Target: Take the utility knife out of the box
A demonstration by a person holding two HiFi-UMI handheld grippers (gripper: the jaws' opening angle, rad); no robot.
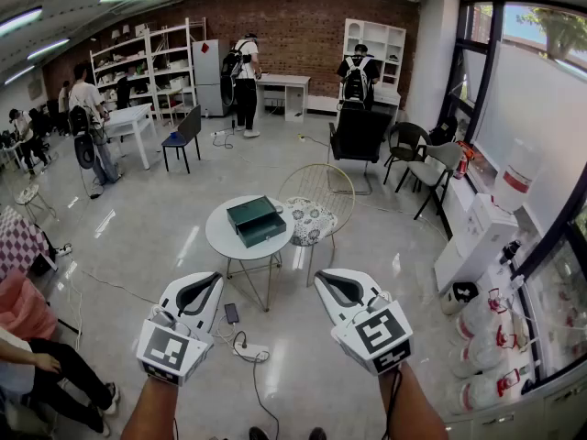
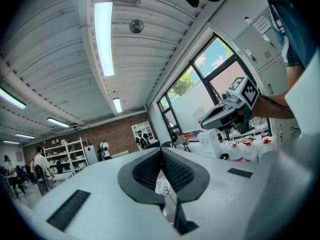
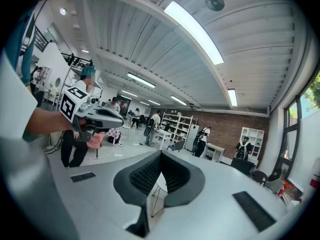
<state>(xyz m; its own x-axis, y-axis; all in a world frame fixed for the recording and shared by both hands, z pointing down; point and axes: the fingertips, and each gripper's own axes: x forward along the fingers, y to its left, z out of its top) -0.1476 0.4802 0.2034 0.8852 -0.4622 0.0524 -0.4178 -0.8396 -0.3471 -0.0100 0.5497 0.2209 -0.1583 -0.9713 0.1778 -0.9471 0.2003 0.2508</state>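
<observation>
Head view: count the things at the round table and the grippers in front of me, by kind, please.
Green box: 1
Round table: 1
Chair: 1
Grippers, left gripper and right gripper: 2
Total: 5

1. Box was dark green; table white.
2. Left gripper and right gripper were white, with black-and-white square markers.
3. Chair cushion was white, dark-printed.
4. Rear wall was red-brown brick.
</observation>
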